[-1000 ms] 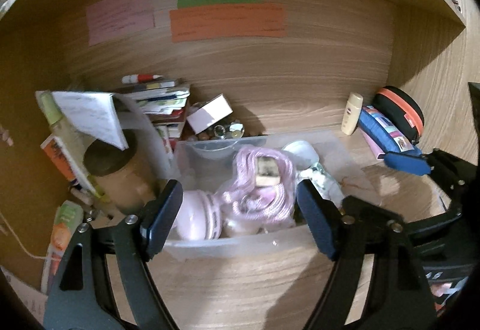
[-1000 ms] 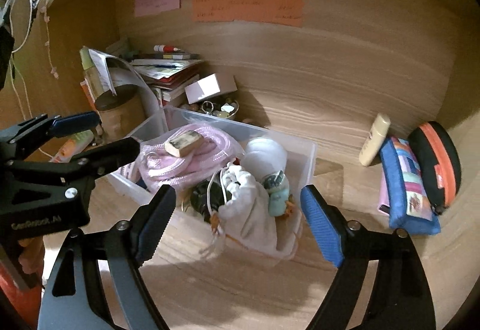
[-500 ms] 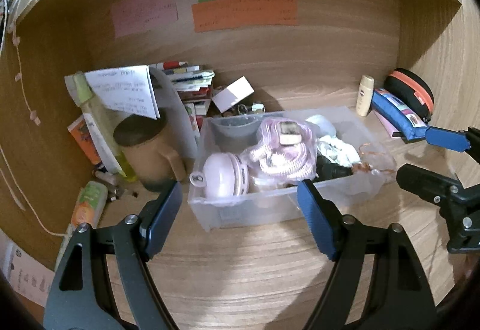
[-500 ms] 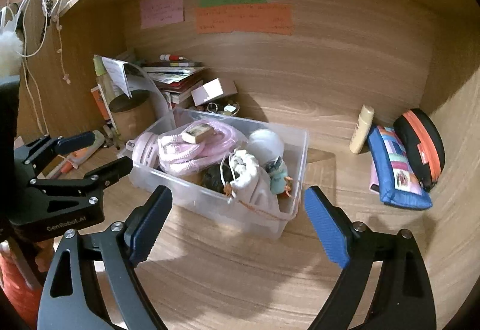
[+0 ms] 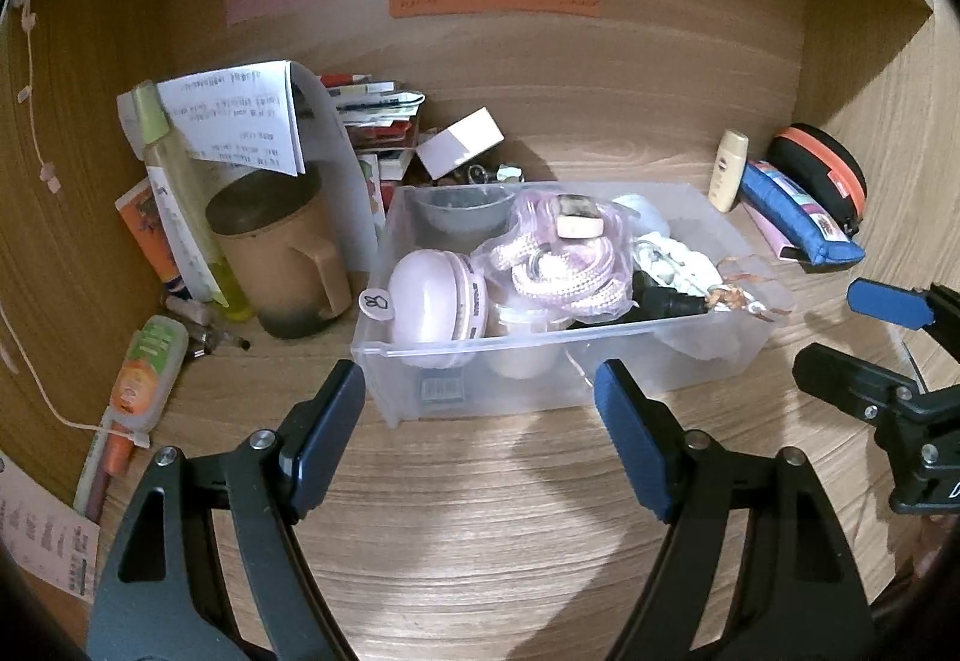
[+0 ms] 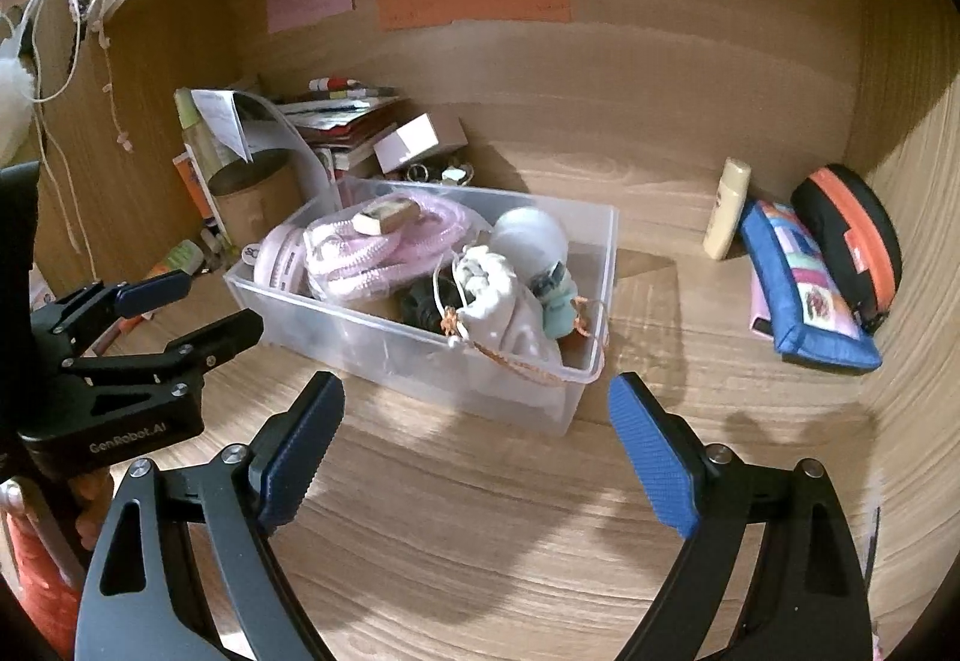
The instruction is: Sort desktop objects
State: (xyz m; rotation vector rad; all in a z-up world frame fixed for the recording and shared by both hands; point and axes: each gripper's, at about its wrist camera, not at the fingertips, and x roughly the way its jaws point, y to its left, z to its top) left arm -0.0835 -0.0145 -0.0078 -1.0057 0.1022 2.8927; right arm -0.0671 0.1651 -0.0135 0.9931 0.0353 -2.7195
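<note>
A clear plastic bin [image 5: 606, 361] [image 6: 336, 328] stands on the wooden desk. It holds a pink rope coil [image 5: 558, 265] [image 6: 384, 247], a pink round case [image 5: 429, 301], a white drawstring pouch [image 6: 498, 295] and a small figure [image 6: 555, 298]. My left gripper [image 5: 480, 439] is open and empty, a short way in front of the bin. My right gripper [image 6: 477, 445] is open and empty, in front of the bin's right corner. Each gripper shows at the edge of the other's view, the right gripper on the right [image 5: 870, 343] and the left gripper on the left [image 6: 174, 313].
A brown mug [image 5: 282, 253], a yellow bottle [image 5: 180, 205], papers and stacked books [image 5: 378, 120] crowd the back left. A white box [image 5: 459, 141] lies behind the bin. A cream tube [image 6: 727, 208], blue pouch [image 6: 804, 289] and black-orange case [image 6: 852, 235] lie at right.
Both grippers have drawn back from the bin, which now lies farther away in both views. Both stay open and empty.
</note>
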